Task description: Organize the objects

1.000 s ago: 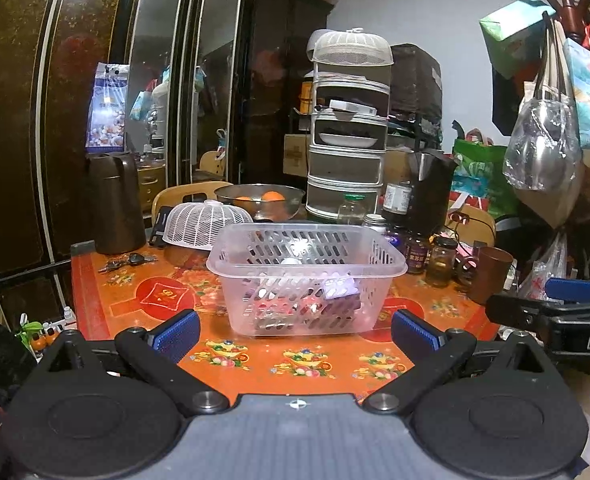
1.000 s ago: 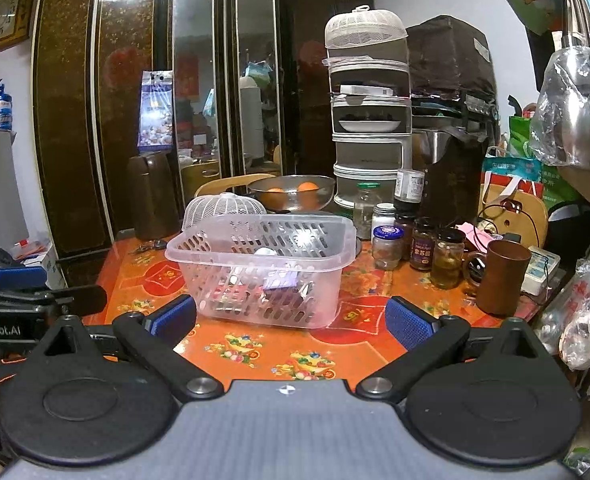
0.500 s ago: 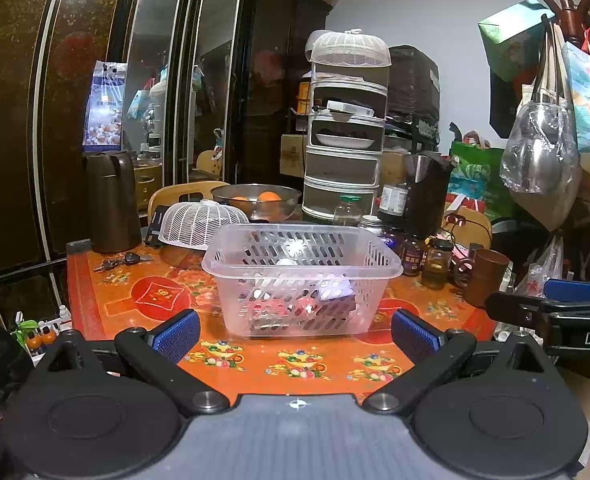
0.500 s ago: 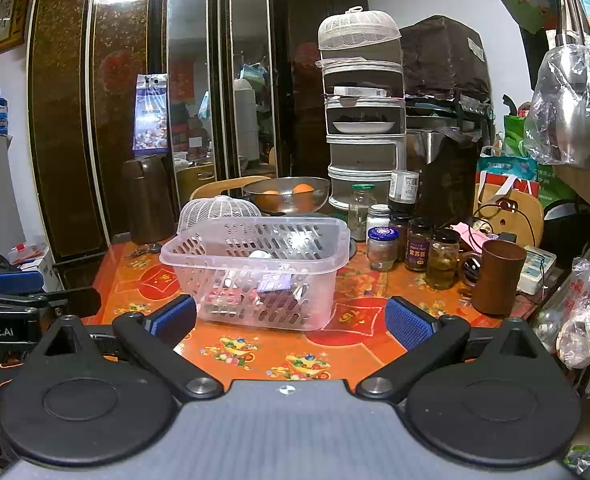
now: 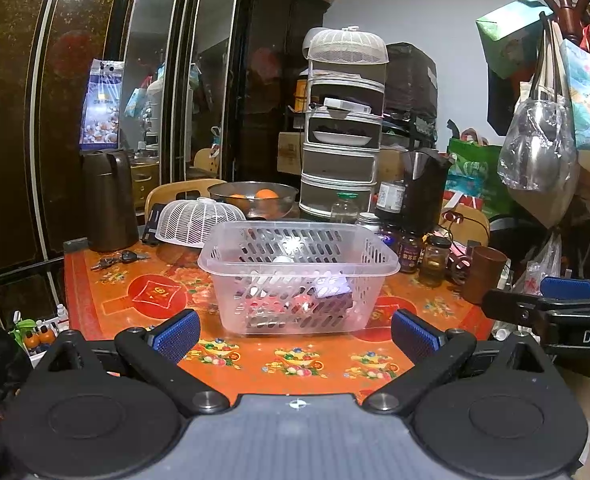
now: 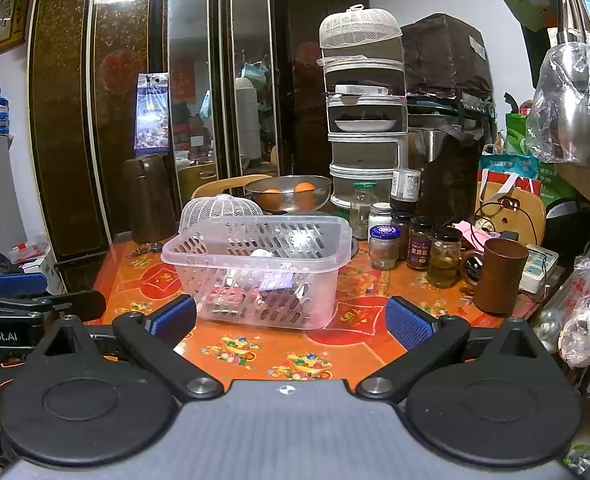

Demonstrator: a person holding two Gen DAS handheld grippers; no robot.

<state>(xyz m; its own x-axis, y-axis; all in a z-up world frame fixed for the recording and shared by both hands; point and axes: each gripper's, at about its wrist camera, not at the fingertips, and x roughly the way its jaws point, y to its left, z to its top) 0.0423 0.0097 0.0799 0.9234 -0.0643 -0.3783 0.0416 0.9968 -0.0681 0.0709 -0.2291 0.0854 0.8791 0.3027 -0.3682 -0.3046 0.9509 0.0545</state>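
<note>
An orange patterned table (image 5: 119, 280) carries a clear slotted basket (image 5: 299, 276) of small items (contents indistinct); short of the basket, the left gripper (image 5: 295, 334) and right gripper (image 6: 291, 322) hover spread wide, holding nothing.
</note>
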